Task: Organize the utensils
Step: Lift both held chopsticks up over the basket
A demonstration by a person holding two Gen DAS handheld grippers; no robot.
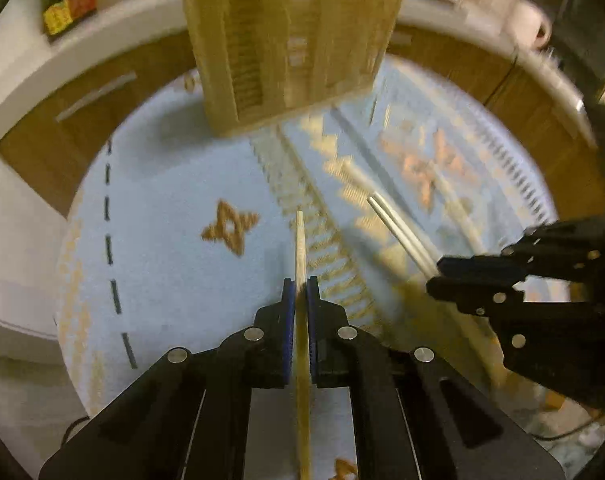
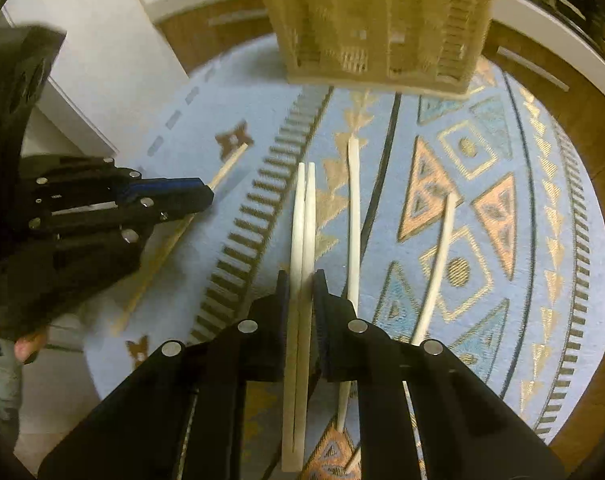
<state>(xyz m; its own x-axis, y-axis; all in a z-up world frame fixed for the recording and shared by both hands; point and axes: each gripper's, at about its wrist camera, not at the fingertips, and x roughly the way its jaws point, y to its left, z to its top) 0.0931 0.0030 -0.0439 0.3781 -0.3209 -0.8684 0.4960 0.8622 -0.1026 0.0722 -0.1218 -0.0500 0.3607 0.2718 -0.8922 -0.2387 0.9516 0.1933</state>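
Lying clamped between right jaws: white chopstick pair (image 2: 304,240).

Dim, warm yellowish light; motion blur, heavier in left view; bowed fisheye edges

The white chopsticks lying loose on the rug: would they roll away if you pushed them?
Probably not far: the loose white chopsticks lie on a woven rug that likely grips them. They look thin, so probably light, and fairly stiff, though one shows a curve.
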